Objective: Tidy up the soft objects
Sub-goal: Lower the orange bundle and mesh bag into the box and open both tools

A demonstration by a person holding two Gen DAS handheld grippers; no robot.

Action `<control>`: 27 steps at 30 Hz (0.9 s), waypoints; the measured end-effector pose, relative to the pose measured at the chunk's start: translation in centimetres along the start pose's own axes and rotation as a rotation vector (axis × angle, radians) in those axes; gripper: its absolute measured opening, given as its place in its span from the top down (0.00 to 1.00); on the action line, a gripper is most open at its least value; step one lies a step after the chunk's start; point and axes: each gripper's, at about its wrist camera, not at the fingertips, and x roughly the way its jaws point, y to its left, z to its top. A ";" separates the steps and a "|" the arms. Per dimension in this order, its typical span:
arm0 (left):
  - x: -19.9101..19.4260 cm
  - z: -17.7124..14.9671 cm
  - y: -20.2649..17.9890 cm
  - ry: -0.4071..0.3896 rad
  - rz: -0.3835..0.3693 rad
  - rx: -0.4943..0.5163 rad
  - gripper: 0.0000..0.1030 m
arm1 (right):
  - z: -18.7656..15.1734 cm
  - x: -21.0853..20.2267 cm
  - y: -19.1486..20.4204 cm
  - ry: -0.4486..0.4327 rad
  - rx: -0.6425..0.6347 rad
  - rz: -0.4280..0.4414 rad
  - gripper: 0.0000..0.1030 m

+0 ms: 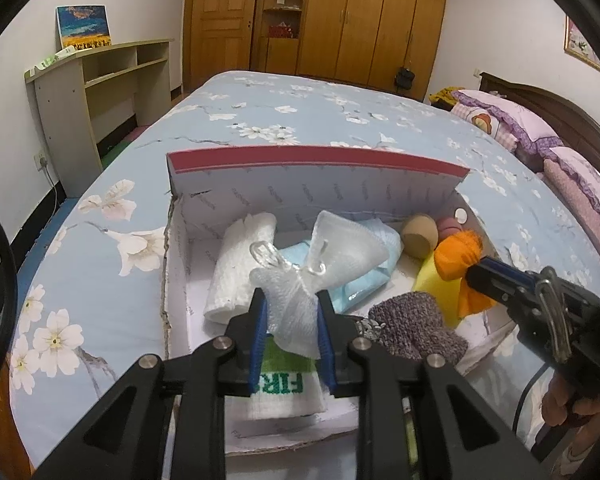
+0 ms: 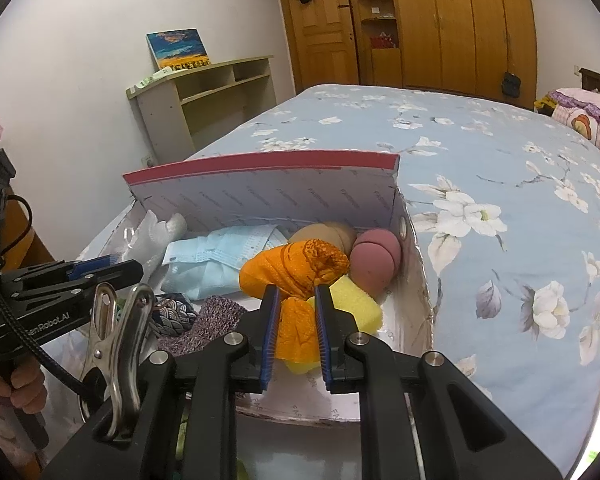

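An open cardboard box (image 1: 308, 188) with a red-edged flap stands on the bed. My left gripper (image 1: 290, 304) is shut on a white mesh pouch (image 1: 300, 296) and holds it over the box's left half. My right gripper (image 2: 296, 296) is shut on an orange cloth (image 2: 296, 268) over the box's right half; it also shows in the left wrist view (image 1: 460, 256). Inside lie a rolled white towel (image 1: 240, 268), blue face masks (image 2: 220, 256), a yellow sponge (image 2: 356, 304), a pink ball (image 2: 376, 260), a tan ball (image 1: 418, 236), a grey knitted piece (image 1: 416, 324) and a white towel with green lettering (image 1: 284, 392).
The box sits on a bed with a blue flowered cover (image 2: 500, 152). Pink pillows (image 1: 540, 136) lie at the headboard on the right. A beige shelf unit (image 1: 100, 84) with a painting stands by the left wall. Wooden wardrobes (image 1: 360, 16) fill the far wall.
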 end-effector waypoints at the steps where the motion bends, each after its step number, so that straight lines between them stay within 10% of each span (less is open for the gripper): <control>1: 0.0 0.0 0.0 0.001 0.001 -0.001 0.72 | 0.0 0.0 0.0 -0.001 0.003 0.000 0.77; 10: -0.8 0.0 0.0 0.007 0.010 -0.003 0.54 | 0.1 -1.3 -0.1 -0.030 0.009 -0.002 0.65; 27: -4.7 -1.8 0.4 -0.013 0.003 -0.024 0.54 | -3.2 -6.1 1.8 -0.058 0.023 0.028 0.63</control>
